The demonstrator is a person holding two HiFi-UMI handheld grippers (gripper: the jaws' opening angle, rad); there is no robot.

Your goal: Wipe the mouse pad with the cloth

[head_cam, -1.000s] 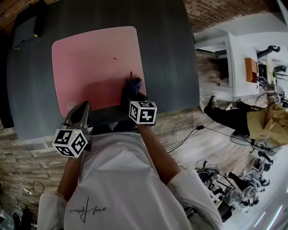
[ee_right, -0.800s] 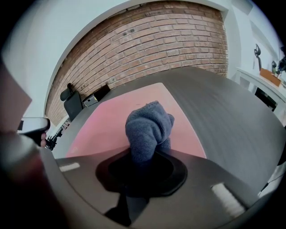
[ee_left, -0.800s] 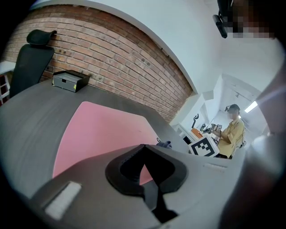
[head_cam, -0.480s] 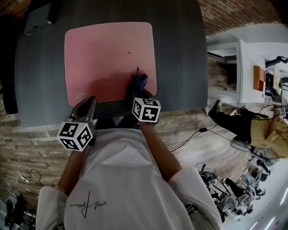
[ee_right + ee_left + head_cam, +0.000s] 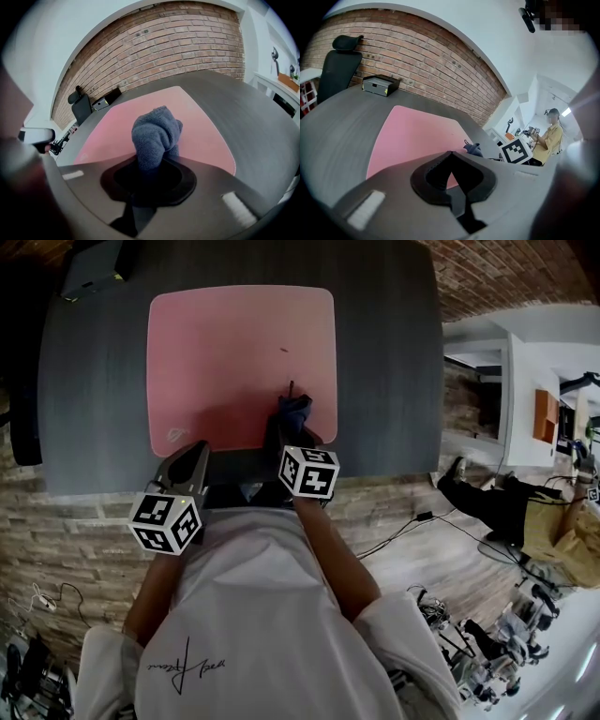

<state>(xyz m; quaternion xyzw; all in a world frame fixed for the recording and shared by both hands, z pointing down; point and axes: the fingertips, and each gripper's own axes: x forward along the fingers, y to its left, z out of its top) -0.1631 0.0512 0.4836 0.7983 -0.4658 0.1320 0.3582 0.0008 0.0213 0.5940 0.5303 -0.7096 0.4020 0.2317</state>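
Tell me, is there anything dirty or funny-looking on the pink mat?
Yes: a small dark speck sits on the pink mouse pad, just beyond the blue cloth. It stands out against the pink. Stain or crumb, I cannot tell. Nothing else looks odd.

Dark grey table [image 5: 394, 352], lying wood-grained under even light. Red brick wall [image 5: 187, 42], running behind the table's far edge and meeting white plaster above. Black office chair [image 5: 340, 61], standing off the table's left edge. Dark box [image 5: 380, 84], sitting at the table's far left corner. Pale floor [image 5: 94, 512] in staggered strips, carrying loose cables [image 5: 403, 526]. White desk [image 5: 487, 381], standing well beyond the right edge. Person in a yellow top [image 5: 562, 531], sitting near it.
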